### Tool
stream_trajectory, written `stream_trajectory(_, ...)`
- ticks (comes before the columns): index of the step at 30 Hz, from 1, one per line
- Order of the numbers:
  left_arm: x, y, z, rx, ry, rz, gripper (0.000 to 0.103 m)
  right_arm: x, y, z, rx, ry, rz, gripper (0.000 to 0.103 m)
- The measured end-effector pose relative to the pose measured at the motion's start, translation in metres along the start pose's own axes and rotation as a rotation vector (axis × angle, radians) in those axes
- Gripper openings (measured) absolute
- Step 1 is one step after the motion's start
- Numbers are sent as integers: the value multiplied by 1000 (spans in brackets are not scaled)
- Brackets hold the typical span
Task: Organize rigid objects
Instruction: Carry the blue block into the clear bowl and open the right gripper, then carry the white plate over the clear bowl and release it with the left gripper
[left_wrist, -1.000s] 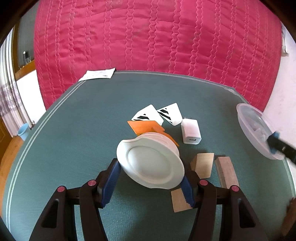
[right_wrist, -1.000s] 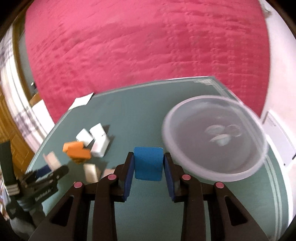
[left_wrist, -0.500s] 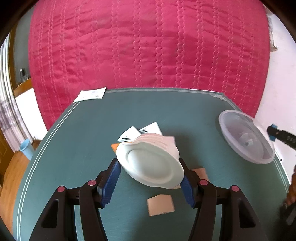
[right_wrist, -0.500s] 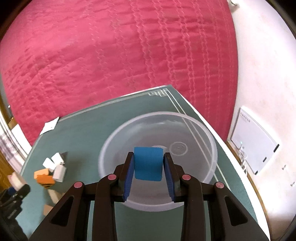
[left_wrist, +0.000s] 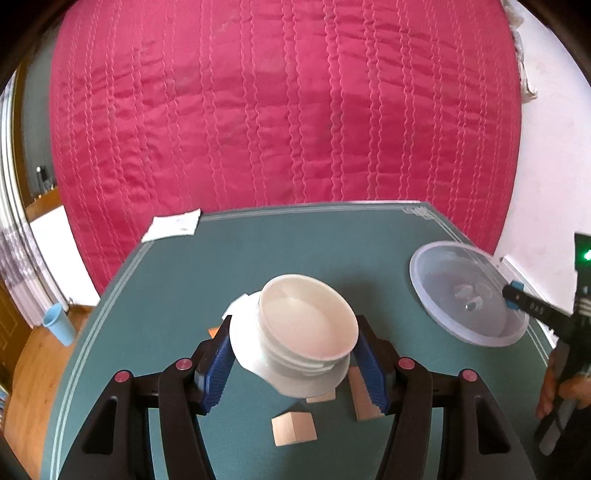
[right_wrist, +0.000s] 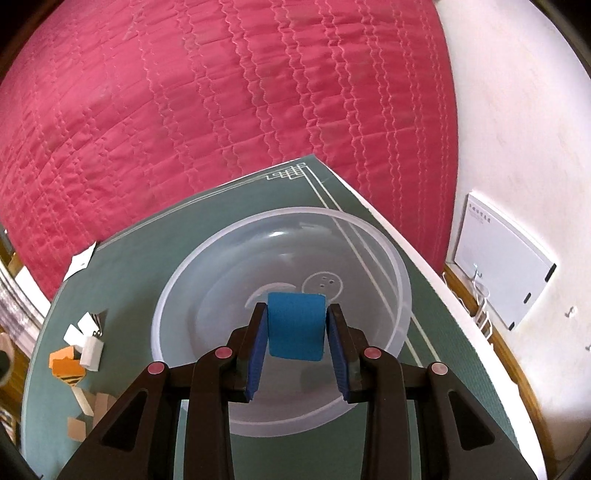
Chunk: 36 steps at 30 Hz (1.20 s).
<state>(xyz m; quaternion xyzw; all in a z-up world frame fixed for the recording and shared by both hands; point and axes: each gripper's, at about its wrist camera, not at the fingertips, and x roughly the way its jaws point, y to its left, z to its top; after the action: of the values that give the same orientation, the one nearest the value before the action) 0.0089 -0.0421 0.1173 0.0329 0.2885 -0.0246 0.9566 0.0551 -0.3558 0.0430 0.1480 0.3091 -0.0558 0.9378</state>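
both tools are loaded: the right gripper (right_wrist: 295, 334) is clamped on a blue block (right_wrist: 295, 325), which is held just above the inside of the clear plastic bowl (right_wrist: 369, 236) at the table's near right corner, while the left gripper (left_wrist: 293, 356) is closed around a white tub (left_wrist: 306, 332) lifted off the green table (left_wrist: 184, 280). the step in hand is judged to be the dropping of the block into the bowl; for that, the jaws need only be parted while kept over the bowl's middle. the block's long axis cannot be told, since only one face is shown. the tub is tilted, its open mouth turned up and toward the camera. wooden blocks (left_wrist: 293, 428) are left on the table below it.
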Motion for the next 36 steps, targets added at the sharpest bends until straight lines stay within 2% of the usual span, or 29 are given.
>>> stream_trajectory(7, -12, -6, 9, 2, -37, 18, 64, -1, -11, 0, 51, -10, 20, 33)
stream_trajectory(11, -14, -20, 12, 16, -44, 3, 62, -8, -14, -1, 73, -40, 21, 33)
stream_trajectory(17, -10, -47, 19, 38, -42, -46, 59, -23, -16, -2, 88, -100, 23, 33)
stream_trajectory(24, 5, -87, 30, 74, -51, -120, 59, -27, -24, -1, 130, -108, 16, 33)
stream_trajectory(30, 28, -110, 31, 110, -6, -178, 59, -28, -28, -1, 145, -110, 24, 33)
stream_trajectory(32, 32, -109, 26, 121, 18, -184, 66, -28, -29, -1, 147, -104, 31, 33)
stream_trajectory(34, 36, -105, 18, 125, 55, -194, 81, -26, -30, 0, 149, -94, 40, 33)
stream_trajectory(36, 39, -98, 4, 124, 95, -196, 84, -26, -30, 0, 150, -87, 48, 34)
